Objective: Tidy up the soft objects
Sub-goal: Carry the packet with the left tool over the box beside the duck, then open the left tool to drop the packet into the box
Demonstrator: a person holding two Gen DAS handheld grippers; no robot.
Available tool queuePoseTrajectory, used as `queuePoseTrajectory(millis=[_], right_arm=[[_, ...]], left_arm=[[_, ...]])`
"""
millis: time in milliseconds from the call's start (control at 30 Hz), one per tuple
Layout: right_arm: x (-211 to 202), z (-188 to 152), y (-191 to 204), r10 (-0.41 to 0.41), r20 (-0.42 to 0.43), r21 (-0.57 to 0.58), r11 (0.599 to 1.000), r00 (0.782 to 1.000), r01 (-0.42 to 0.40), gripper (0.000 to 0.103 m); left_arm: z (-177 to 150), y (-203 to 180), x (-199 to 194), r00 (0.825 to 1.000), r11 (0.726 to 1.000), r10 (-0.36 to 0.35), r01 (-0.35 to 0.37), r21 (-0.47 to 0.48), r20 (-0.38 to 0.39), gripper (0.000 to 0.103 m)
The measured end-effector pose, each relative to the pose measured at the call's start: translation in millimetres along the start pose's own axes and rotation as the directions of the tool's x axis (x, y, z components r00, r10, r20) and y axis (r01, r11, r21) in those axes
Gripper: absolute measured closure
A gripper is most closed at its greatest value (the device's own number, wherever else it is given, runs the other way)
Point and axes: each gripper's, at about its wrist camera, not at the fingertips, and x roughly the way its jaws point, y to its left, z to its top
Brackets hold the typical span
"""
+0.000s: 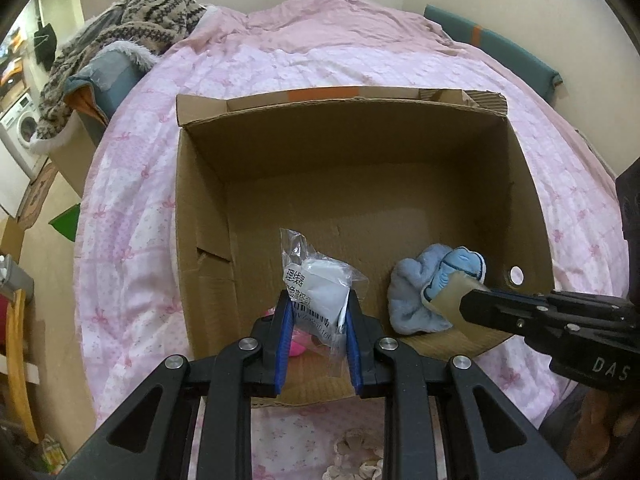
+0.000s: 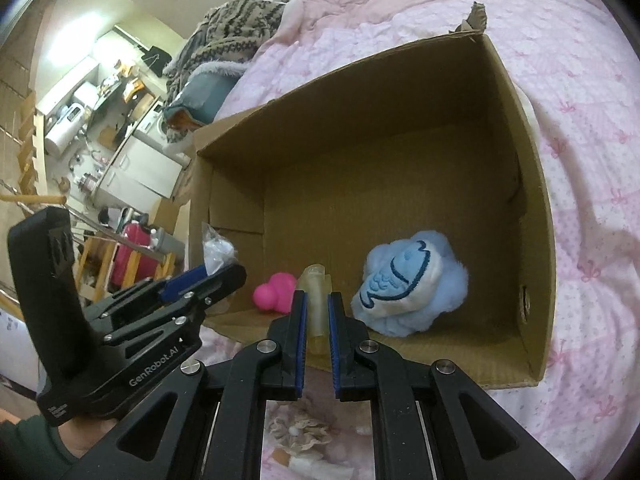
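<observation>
An open cardboard box [image 1: 360, 152] lies on the pink bed; it also shows in the right wrist view [image 2: 532, 160]. My left gripper [image 1: 318, 304] is shut on a clear plastic packet [image 1: 316, 284] with a white soft item and a printed label, held over the box's near edge. My right gripper [image 2: 318, 304] is shut on a pale yellowish translucent piece [image 2: 318, 308], also over the near edge; it shows in the left wrist view [image 1: 452, 300]. A light blue plush [image 2: 408, 284] and a pink squishy toy [image 2: 274, 292] lie inside the box.
A pink floral quilt [image 1: 132, 208] covers the bed. A patterned knit blanket [image 1: 132, 28] is heaped at the far left on a blue bag. Crumpled beige fabric [image 2: 300, 432] lies on the bed below the grippers. A teal headboard [image 1: 504, 48] is at the far right.
</observation>
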Motion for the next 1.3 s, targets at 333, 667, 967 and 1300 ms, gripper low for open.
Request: queuePoseTrajectory(millis=[333, 667, 967, 1300], right_arm=[[3, 2, -5, -0.049, 0.008, 0.014, 0.999, 0.999, 0.048, 0.091], [4, 0, -9, -0.042, -0.002, 0.030, 0.999, 0.999, 0.042, 0.087], [-1, 1, -6, 0.005, 0.014, 0.026, 1.000, 1.000, -0.005, 0.087], [-13, 2, -6, 0.022, 0.081, 0.042, 0.999, 0.996, -0.025, 0.032]], left_arm=[[1, 8, 7, 1.000, 0.999, 0.005, -0.005, -0.034, -0.024, 0.081], [1, 13, 8, 1.000, 0.998, 0.016, -0.017, -0.054, -0.022, 0.081], [1, 12, 5, 1.000, 0.999, 0.004, -0.005, -0.050, -0.018, 0.076], [3, 9, -5, 1.000, 0.998, -0.009, 0.010, -0.056, 0.023, 0.038]])
